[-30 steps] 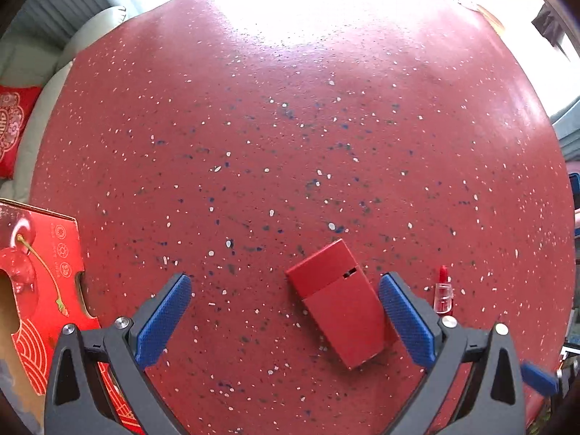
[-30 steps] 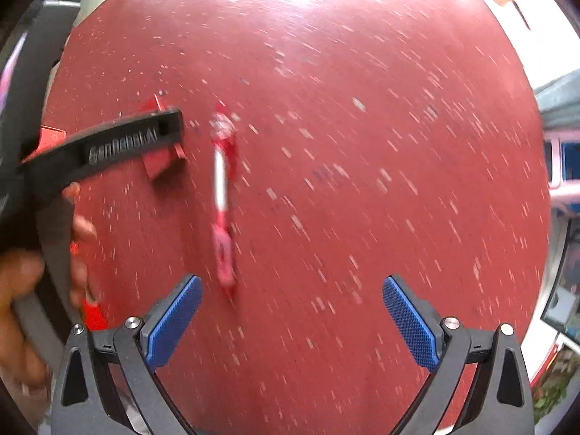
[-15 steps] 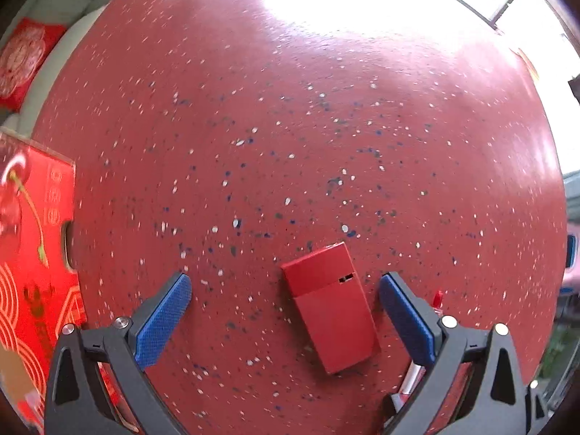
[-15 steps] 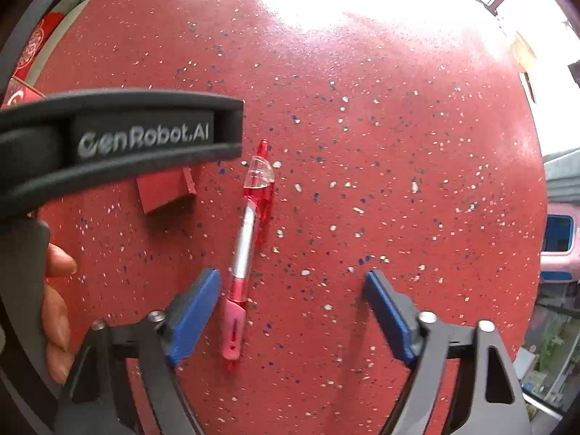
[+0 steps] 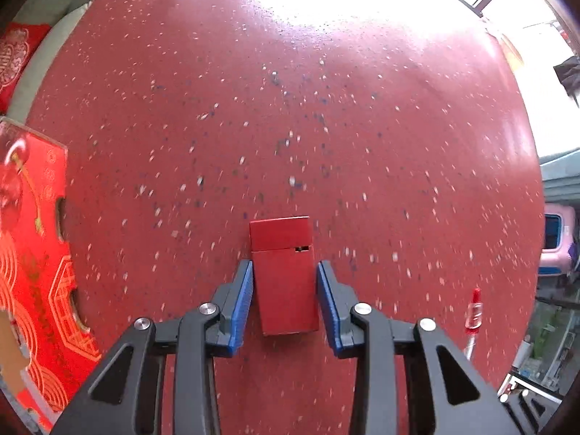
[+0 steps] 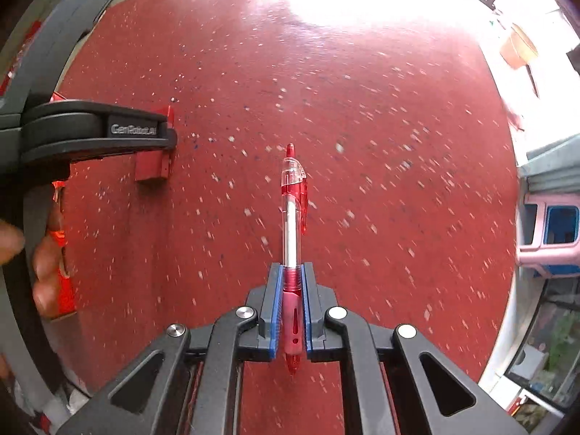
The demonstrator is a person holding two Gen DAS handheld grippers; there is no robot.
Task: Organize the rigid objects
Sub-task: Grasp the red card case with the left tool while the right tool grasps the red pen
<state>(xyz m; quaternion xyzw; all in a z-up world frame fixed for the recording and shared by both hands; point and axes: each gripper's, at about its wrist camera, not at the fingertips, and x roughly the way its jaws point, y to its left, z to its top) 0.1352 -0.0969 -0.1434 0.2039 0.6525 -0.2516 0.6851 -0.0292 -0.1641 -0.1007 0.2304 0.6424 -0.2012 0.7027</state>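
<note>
Hand-held gripper on the right [image 6: 290,308] is clamped tight on the rubber grip of a red retractable pen [image 6: 293,239], its clip end pointing away over the red speckled counter [image 6: 380,108], while the left hand-held gripper [image 5: 284,304] straddles a small red flip-top box [image 5: 284,275], jaws closing, blue pads [image 5: 242,308] at its long sides but with a sliver of gap showing on each. Both pickups look to be in hand at once. A red decorated carton [image 5: 32,261] sits at the counter's left edge and seems the likely place to put them, though that is a guess; next, the left needs a firm squeeze before either item is carried over
</note>
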